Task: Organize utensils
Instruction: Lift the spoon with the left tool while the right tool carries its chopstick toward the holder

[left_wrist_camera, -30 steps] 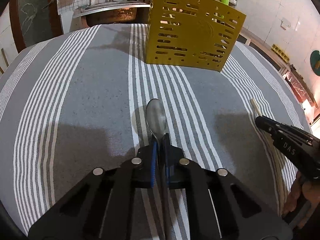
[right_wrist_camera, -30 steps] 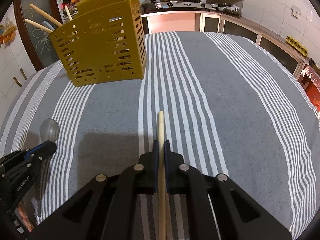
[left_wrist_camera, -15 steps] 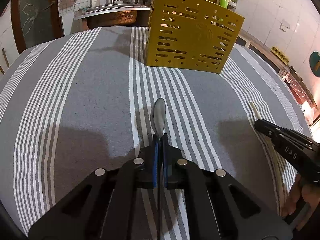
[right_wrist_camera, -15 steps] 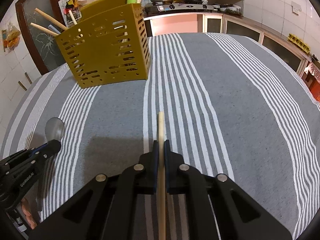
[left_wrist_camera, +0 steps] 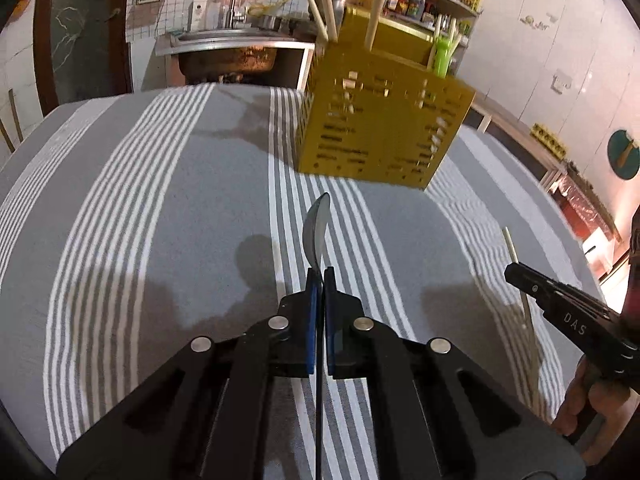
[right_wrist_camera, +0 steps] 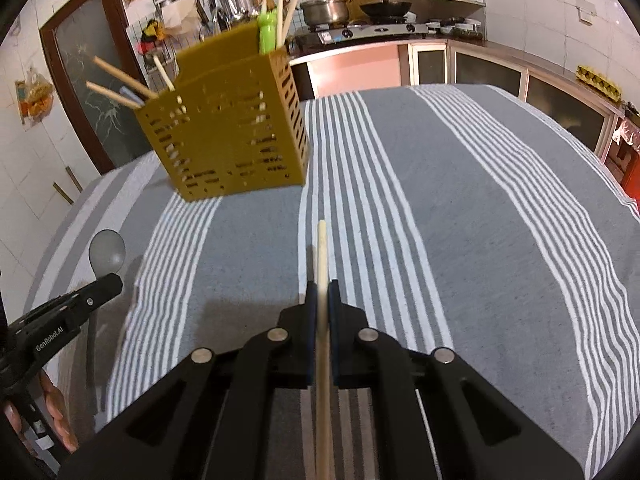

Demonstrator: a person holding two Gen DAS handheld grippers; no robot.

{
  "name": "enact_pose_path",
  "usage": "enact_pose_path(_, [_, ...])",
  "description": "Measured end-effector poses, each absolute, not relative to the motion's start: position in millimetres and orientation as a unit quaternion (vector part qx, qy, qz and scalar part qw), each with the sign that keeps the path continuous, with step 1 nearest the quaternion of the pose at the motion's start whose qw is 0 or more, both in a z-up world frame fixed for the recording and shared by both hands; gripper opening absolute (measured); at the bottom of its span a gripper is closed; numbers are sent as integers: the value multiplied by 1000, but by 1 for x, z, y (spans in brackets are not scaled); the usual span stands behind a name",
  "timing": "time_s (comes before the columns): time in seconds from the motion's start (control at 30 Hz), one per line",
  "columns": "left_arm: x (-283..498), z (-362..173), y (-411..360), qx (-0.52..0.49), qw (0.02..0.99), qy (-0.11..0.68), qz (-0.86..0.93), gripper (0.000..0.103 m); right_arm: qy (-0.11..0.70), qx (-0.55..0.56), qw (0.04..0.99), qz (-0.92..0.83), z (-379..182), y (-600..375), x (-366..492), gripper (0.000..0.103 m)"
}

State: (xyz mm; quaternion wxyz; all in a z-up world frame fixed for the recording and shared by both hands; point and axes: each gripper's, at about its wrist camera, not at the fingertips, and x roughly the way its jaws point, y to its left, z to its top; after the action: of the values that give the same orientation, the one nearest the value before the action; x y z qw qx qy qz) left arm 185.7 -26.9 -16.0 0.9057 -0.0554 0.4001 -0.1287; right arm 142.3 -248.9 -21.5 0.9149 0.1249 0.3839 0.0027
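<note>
A grey tablecloth (left_wrist_camera: 192, 208) with bands of thin white stripes covers the table under both my claws, and a kitchen rings it. Starting at my left: my left gripper (left_wrist_camera: 319, 276) has its blue pads pressed onto the handle of a metal spoon (left_wrist_camera: 316, 226), whose bowl sticks out ahead, turned on edge above the cloth. Beyond it stands the yellow slotted caddy (left_wrist_camera: 380, 136), with wooden sticks and a green utensil (left_wrist_camera: 441, 56) poking from its top. This view alone shows the steel sink (left_wrist_camera: 228, 38) at the far wall, on the left behind the table. Moving right, my right gripper (right_wrist_camera: 323, 290) pinches a wooden chopstick (right_wrist_camera: 321, 252) between its pads, the tip pointing forward over the stripes — from the left camera it appears at the right edge as a black jaw with the pale stick running through it. The right camera shows what the left cannot — a gas stove (right_wrist_camera: 376, 30) with a steel pot (right_wrist_camera: 324, 10) and a dark pan on the counter behind the caddy, a dark-framed door (right_wrist_camera: 92, 92) on the left, and the spoon's bowl face-on at its left edge.
</note>
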Motion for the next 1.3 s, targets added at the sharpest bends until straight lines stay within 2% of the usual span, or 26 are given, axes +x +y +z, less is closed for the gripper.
enact_pose_path(0.53, [165,36,-9,-67,939,313,-127,2,287,144,947,27,31,-251,119,6])
enact_pose_path(0.9, [160,46,-8,-71,950,271,-139,2,210,100,972,21,64,-236,99,6])
enact_pose_path(1.3, [170,48,-12,-44,954,260,-143,2,199,82,976,21,66,-234,108,6])
